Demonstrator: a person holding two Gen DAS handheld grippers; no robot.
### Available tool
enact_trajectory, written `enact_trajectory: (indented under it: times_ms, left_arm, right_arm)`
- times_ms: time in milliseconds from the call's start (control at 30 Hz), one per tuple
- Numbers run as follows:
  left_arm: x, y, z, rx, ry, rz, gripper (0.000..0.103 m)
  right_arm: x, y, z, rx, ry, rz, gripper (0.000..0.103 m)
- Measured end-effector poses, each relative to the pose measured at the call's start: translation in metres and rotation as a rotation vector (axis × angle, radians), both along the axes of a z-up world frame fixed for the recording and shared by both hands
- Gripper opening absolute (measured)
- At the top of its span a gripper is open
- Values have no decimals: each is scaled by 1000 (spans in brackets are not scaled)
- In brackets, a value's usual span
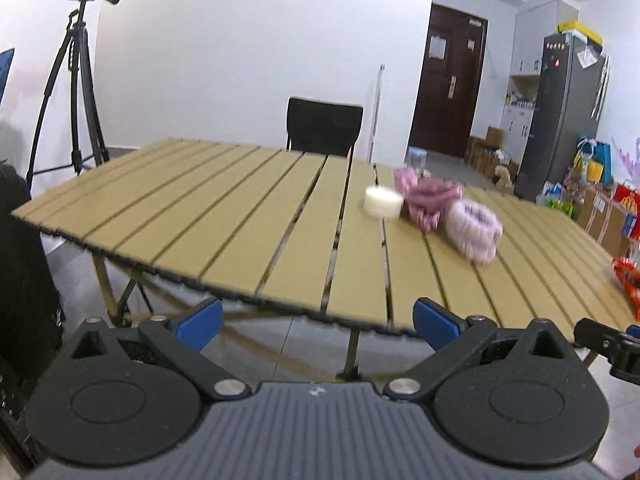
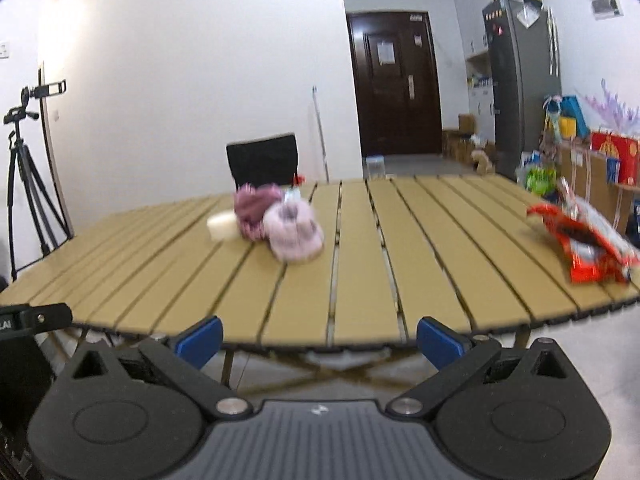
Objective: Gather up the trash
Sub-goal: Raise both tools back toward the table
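- Two grippers hang off the near edge of a slatted tan surface (image 1: 248,216), short of it and above the floor.
- Left gripper (image 1: 318,320): its blue-tipped fingers (image 1: 200,322) are spread wide with nothing between them.
- Right gripper (image 2: 319,338): its blue fingers (image 2: 438,342) are likewise spread apart and hold nothing; part of its black frame shows at the right edge of the left wrist view.
- A red snack wrapper (image 2: 588,240), torn open and crumpled, lies on the surface near its right edge, well apart from both grippers; in the left wrist view only a red sliver of it shows at the right edge.
- A cluster of three things sits toward the middle of the surface: a small white round container (image 1: 383,201), a crumpled dark-pink piece (image 1: 426,196) just beside it, and a pale pink fluffy bundle (image 1: 474,232) in front, touching the dark-pink one. Motion blur hides what the pink things are.
- Behind the far edge stands a black chair (image 1: 324,126).
- A black tripod (image 1: 74,92) with a phone clamp stands at left by the white wall.
- A dark wooden door (image 2: 394,84) and a grey refrigerator (image 2: 520,80) are at the back right.
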State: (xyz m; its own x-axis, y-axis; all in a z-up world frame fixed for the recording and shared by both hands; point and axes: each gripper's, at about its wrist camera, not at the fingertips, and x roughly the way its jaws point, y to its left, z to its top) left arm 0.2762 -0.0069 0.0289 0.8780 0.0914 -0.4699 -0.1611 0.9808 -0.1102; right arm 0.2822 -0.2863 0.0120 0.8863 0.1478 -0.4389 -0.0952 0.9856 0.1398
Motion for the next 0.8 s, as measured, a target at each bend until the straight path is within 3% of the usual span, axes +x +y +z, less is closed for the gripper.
enact_trajectory:
  times_ms: [267, 800]
  left_arm:
    - [33, 5, 18, 10, -47, -4, 103]
    - [110, 19, 13, 21, -20, -3, 103]
  right_arm:
    - [40, 14, 12, 7, -56, -25, 103]
    - [130, 36, -9, -24, -18, -16, 103]
